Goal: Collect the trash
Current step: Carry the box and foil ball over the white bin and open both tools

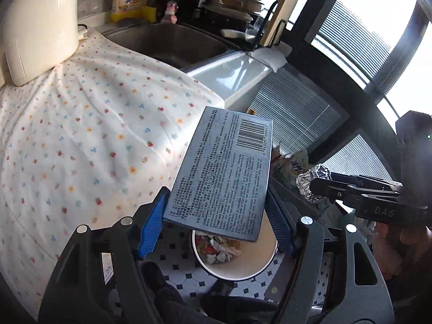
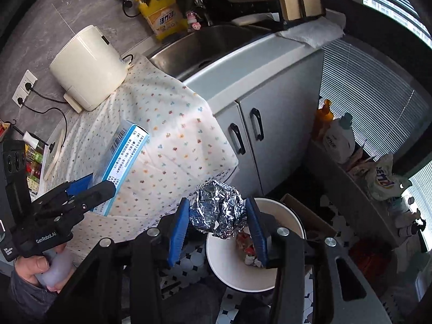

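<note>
My left gripper (image 1: 216, 218) is shut on a flat blue-grey medicine box (image 1: 224, 170) with a barcode, held in the air above a white round trash bin (image 1: 259, 267) on the floor. The bin holds crumpled wrappers (image 1: 218, 248). My right gripper (image 2: 217, 228) is shut on a crumpled ball of aluminium foil (image 2: 218, 210), held over the same bin (image 2: 224, 272). The right gripper with the foil (image 1: 314, 183) shows at the right of the left wrist view. The left gripper with the box (image 2: 121, 162) shows at the left of the right wrist view.
A counter draped in a dotted white cloth (image 2: 172, 135) stands to the left, with a cream appliance (image 2: 89, 67) on it. Behind are a steel sink (image 2: 205, 43) and yellow detergent bottle (image 2: 164, 13). Grey cabinet doors (image 2: 256, 132) and a shelf of bottles (image 2: 340, 137) flank the bin.
</note>
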